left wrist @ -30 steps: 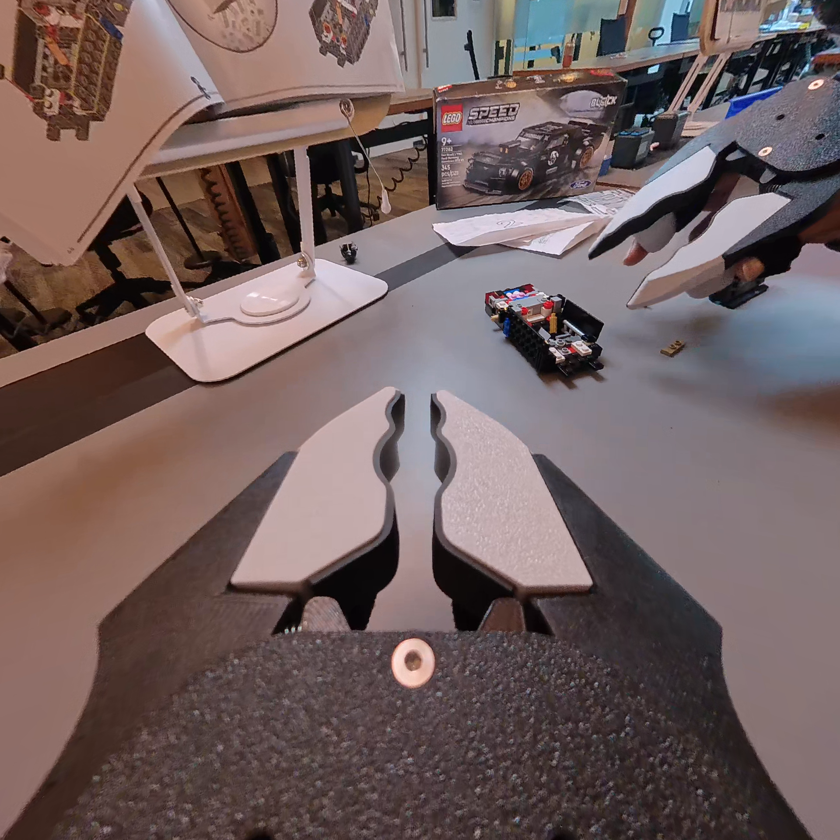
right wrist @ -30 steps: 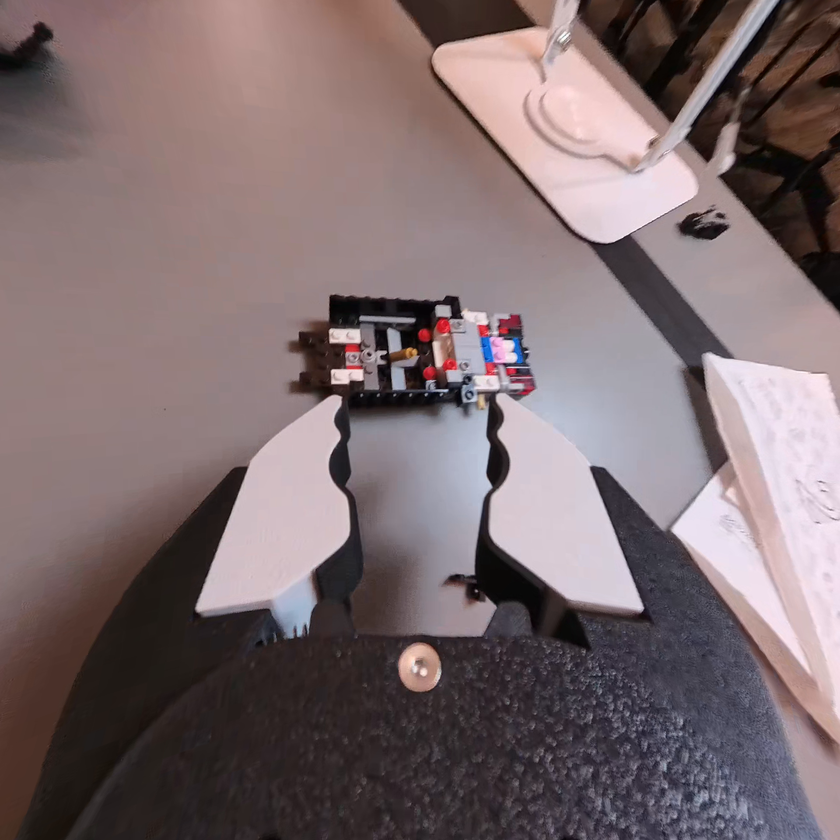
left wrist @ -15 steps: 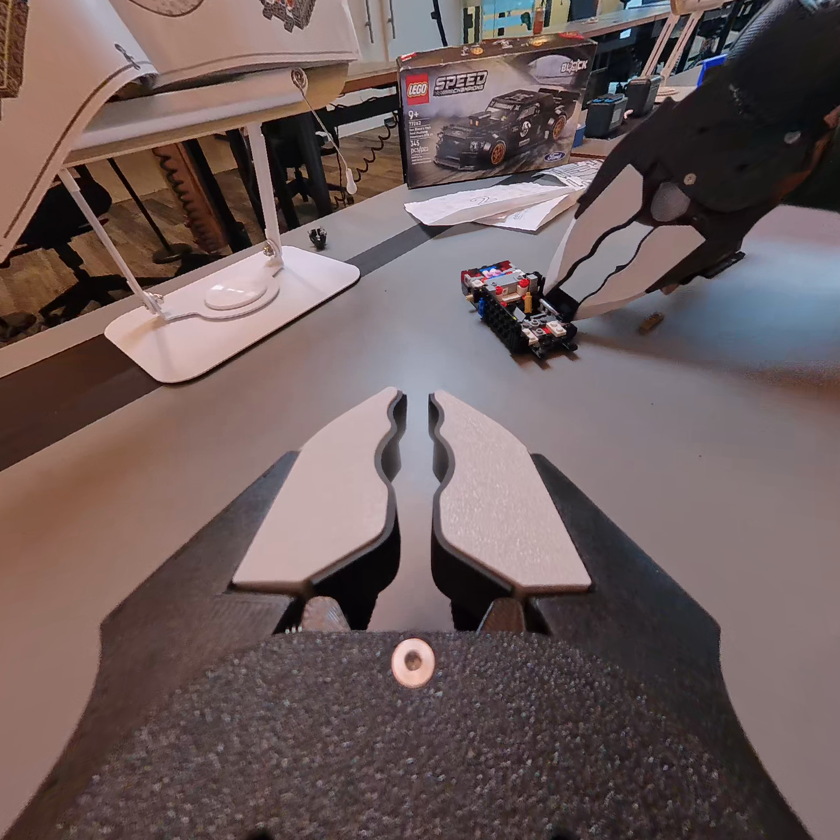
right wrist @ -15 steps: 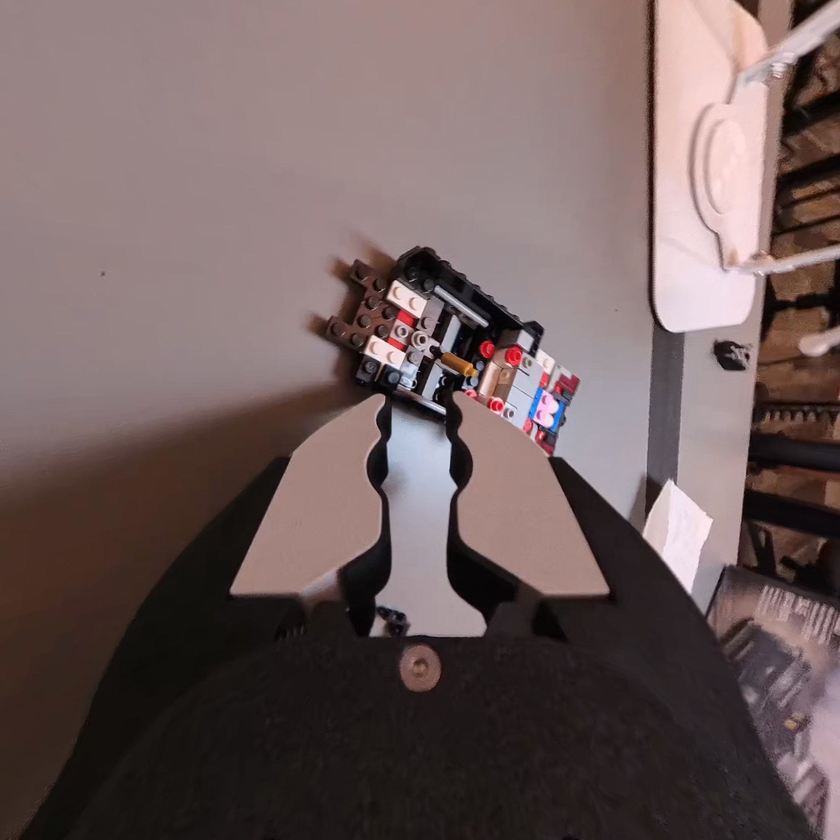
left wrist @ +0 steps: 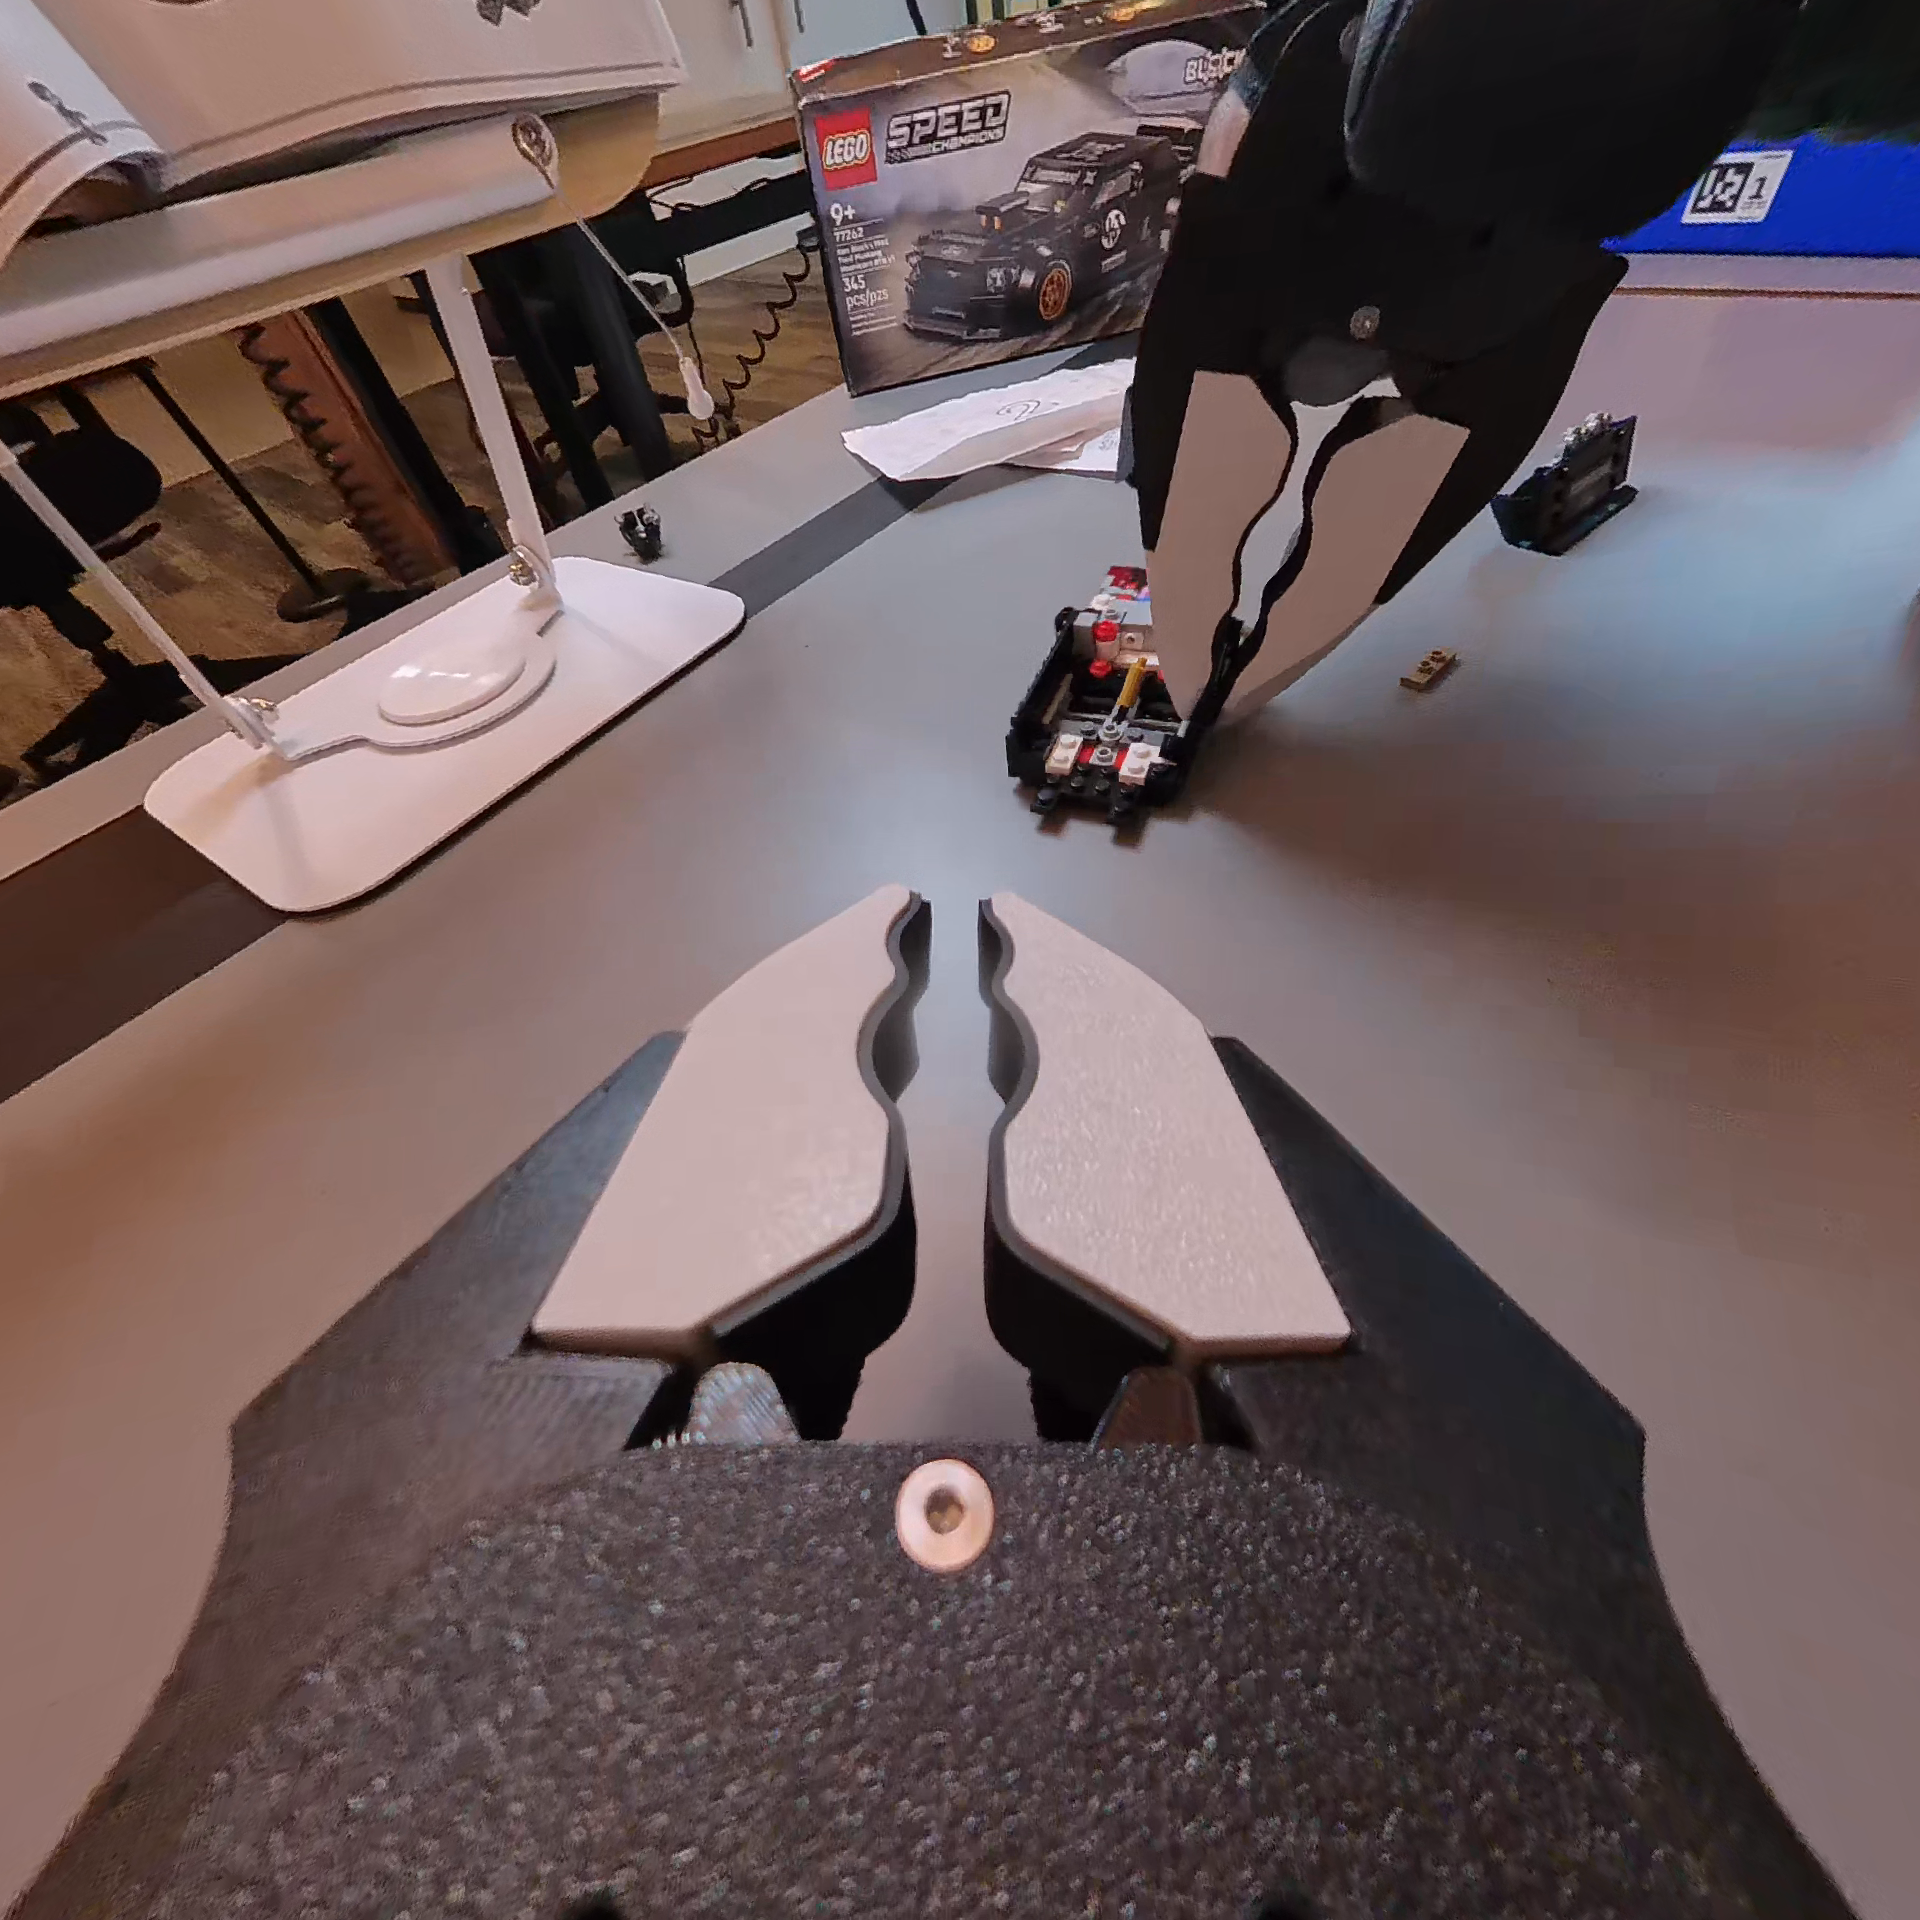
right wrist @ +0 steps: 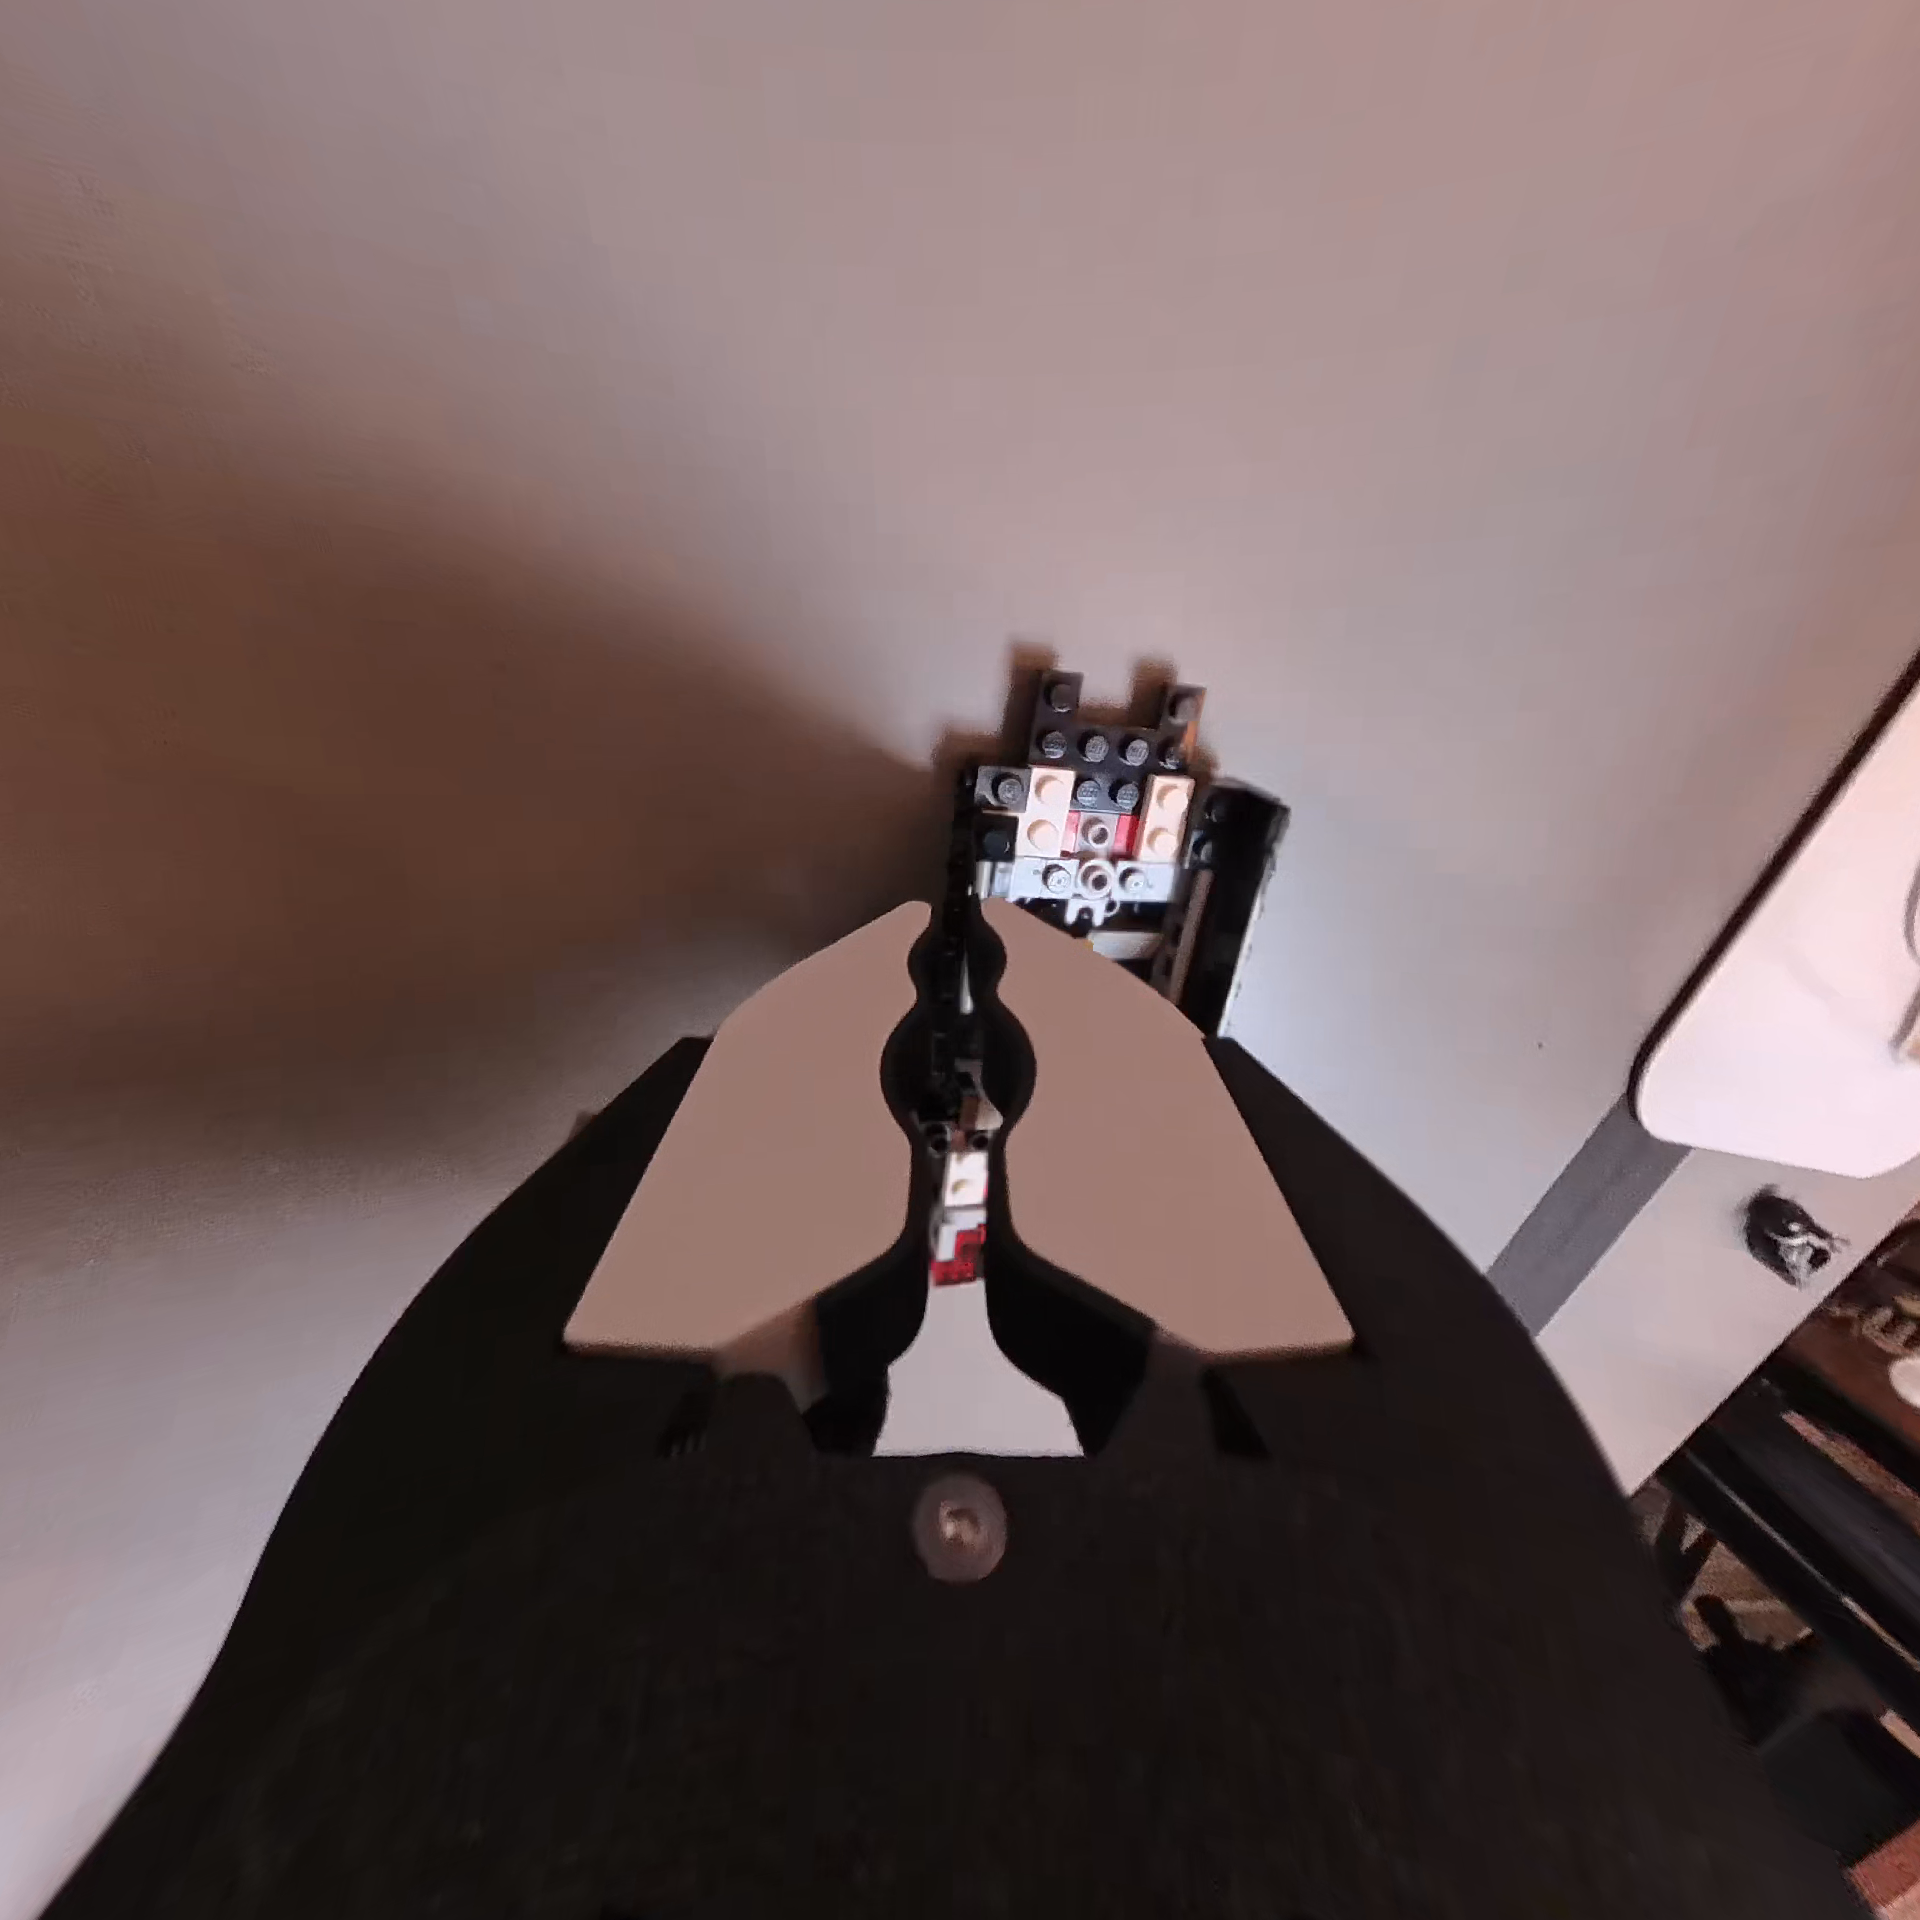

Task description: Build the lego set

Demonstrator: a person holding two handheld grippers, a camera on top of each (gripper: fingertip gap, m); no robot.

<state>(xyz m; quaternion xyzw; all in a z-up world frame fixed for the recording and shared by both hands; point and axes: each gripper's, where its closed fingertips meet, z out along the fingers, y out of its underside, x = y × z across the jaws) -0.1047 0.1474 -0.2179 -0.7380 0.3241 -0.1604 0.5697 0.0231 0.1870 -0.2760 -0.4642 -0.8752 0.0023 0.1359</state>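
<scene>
Right tool (right wrist: pixel 958 920) comes down from above and pinches one long side wall of the half-built car (left wrist: pixel 1101 717), fingers running along the car's length. Left tool (left wrist: pixel 951 914) is nearly closed, empty, low over the tabletop (left wrist: pixel 1455 987), well short of the car's near end, so the right is the working one.

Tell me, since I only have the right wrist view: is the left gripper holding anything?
Observer: No. The left gripper is empty, fingers nearly together, pointed toward the lego car chassis but well short of it.
Operator: Any loose pieces nearby?
Observer: A small tan piece lies on the table past the right gripper, apart from the chassis.
Operator: And behind the chassis?
Observer: The set's box stands upright, with paper sheets lying in front of it.
</scene>
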